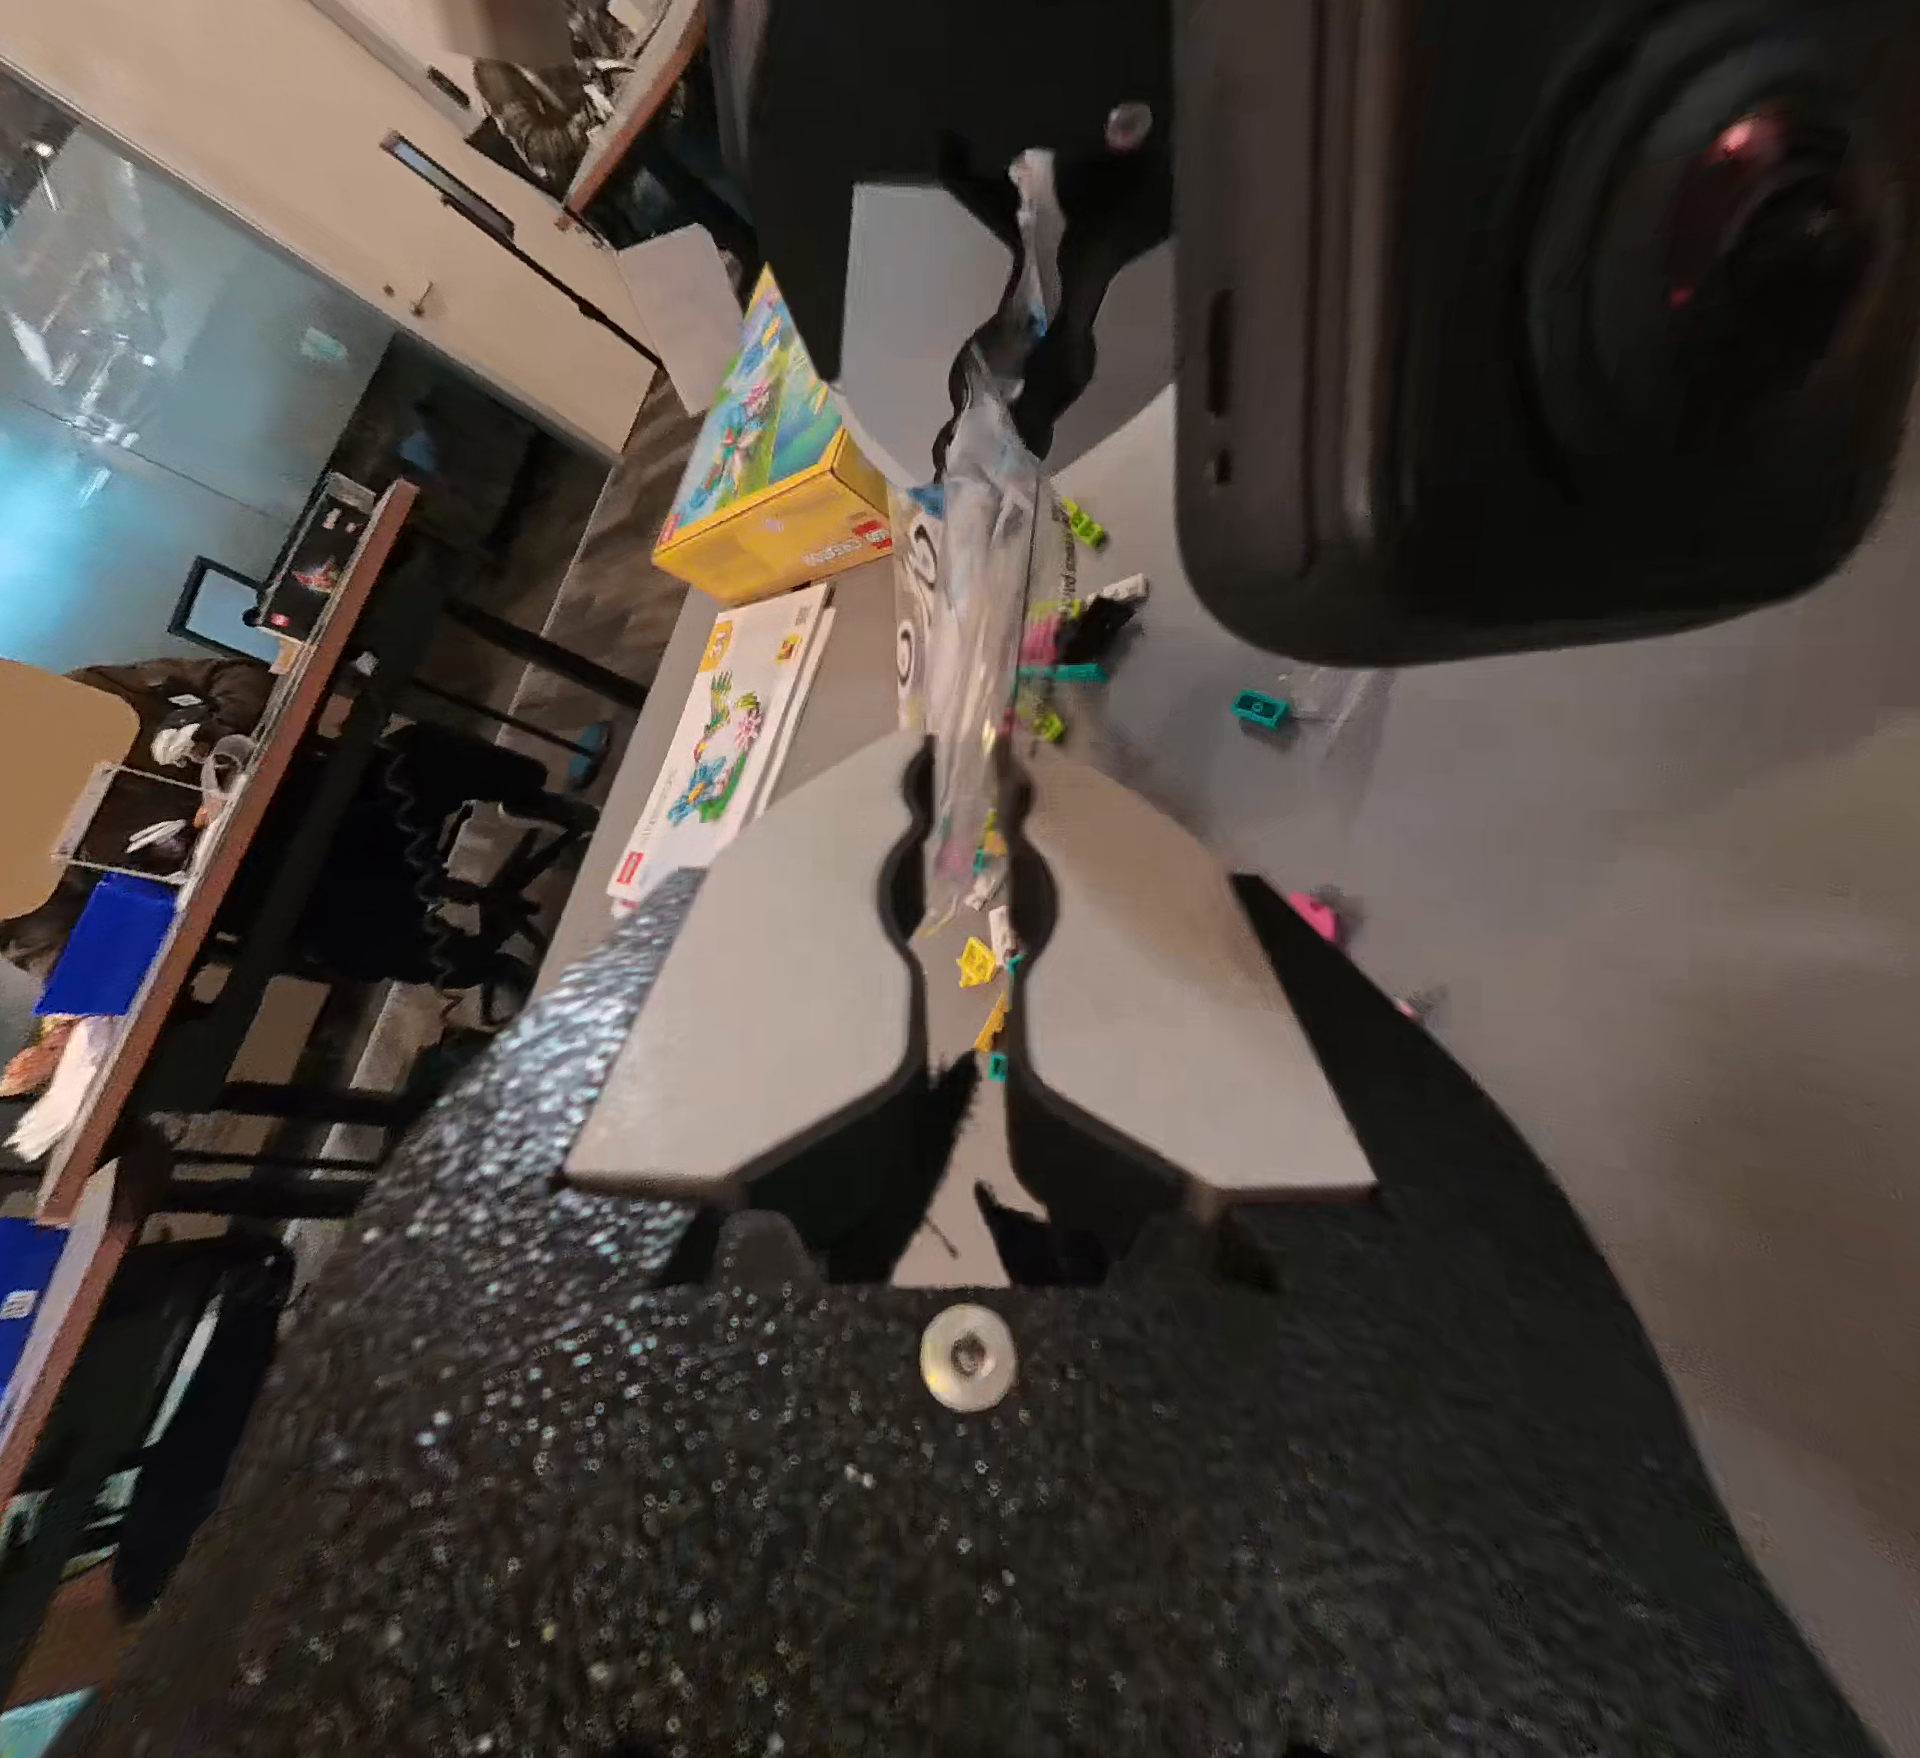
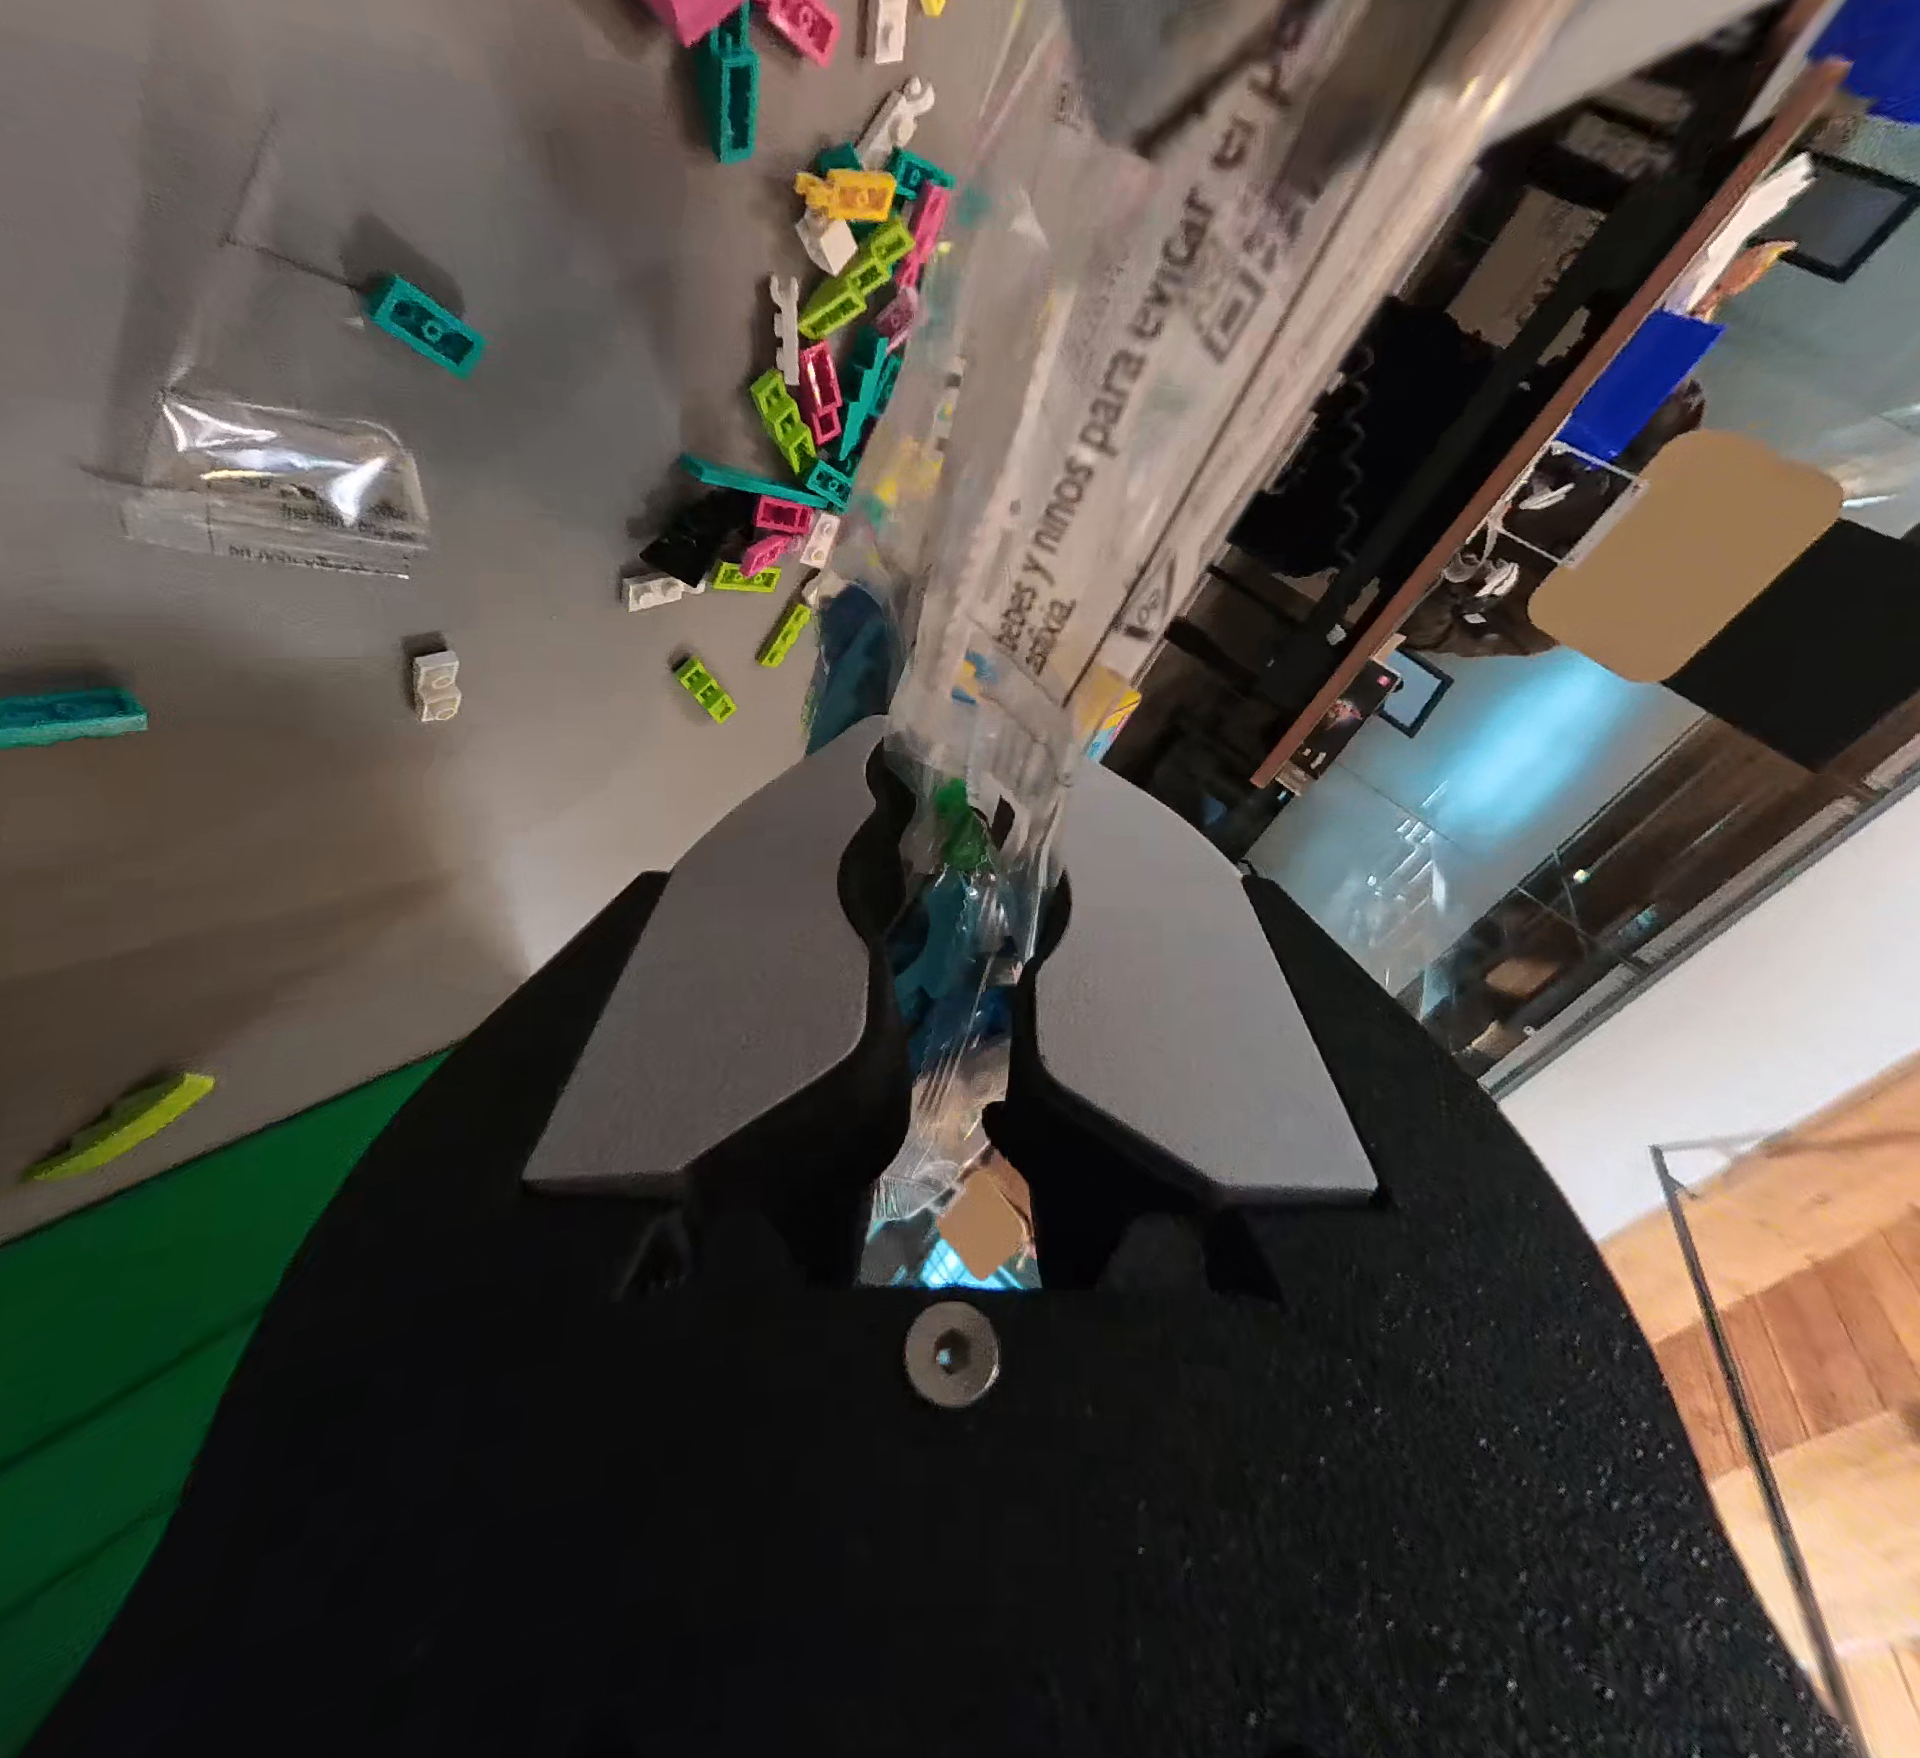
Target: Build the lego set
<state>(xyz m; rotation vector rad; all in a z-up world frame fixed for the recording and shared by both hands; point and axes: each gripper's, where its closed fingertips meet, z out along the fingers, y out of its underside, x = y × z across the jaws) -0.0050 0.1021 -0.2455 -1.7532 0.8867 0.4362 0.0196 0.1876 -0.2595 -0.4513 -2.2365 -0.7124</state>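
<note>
1. The grey table [image 2: 260, 825] fills most of both wrist views and carries everything else.
2. A green baseplate [image 2: 156, 1345] lies at the table's near edge in the right wrist view.
3. The yellow lego box [image 1: 769, 482] sits at the far side of the table, with the white instruction booklet [image 1: 727, 742] lying flat just beside it.
4. A clear plastic bag [image 2: 1049, 482] of pieces is stretched in the air between the two tools, above the table.
5. The left gripper [image 1: 966, 773] has its grey fingers pressed onto one end of the bag, pinching the film.
6. The right gripper [image 2: 971, 773] pinches the other end, with bunched plastic and blue and green pieces caught between its fingers; it also shows close up in the left wrist view.
7. A small empty clear bag [image 2: 281, 482] lies flat, well apart from the main pile.
8. Loose bricks [image 2: 831, 358] in pink, teal, lime, yellow, white and black are scattered under the held bag.
9. One teal brick [image 2: 421, 324] lies alone near the small bag.
</note>
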